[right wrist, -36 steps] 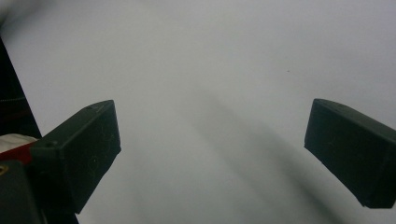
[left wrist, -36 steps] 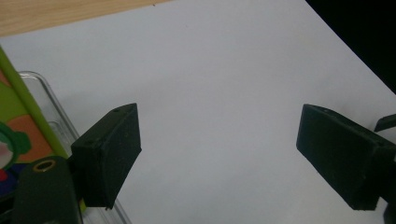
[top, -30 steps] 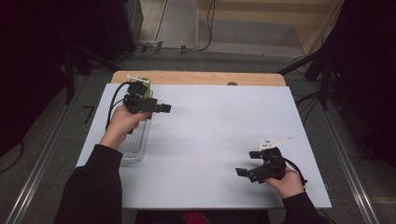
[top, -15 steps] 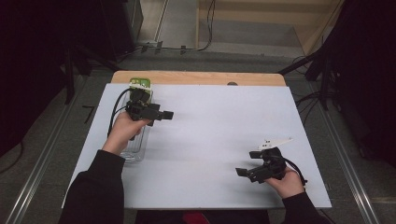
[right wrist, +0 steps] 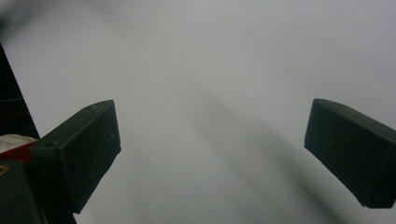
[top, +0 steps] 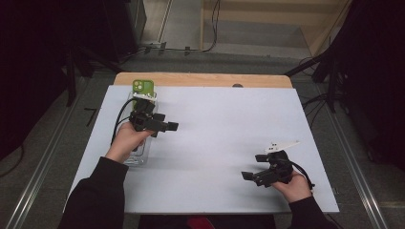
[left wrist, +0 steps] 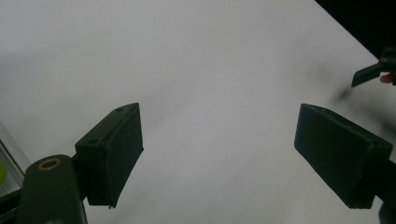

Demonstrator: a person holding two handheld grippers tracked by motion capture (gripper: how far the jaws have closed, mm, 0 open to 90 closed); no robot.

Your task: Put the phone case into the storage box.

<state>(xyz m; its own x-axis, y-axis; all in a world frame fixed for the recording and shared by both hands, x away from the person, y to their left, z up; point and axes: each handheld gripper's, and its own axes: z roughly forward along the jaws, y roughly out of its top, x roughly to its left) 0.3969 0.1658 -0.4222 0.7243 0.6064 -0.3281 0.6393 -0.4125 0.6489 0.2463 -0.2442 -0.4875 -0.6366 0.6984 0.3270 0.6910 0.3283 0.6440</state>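
At the counter's [top: 215, 143] ten o'clock corner lies a clear tray [top: 138, 157], a green phone [top: 143, 86] standing at its far end. The left claw [top: 168, 127] hovers just beside the tray, at its three o'clock side, jaws spread wide, nothing between them; the left gripper view confirms bare surface. The right claw [top: 249, 177], at five o'clock, well apart, is likewise open and empty.

Judgement: the left claw should swing toward eleven o'clock and take the phone squarely by its edges, avoiding the tray wall.

Count: one phone, one tray, two claws.
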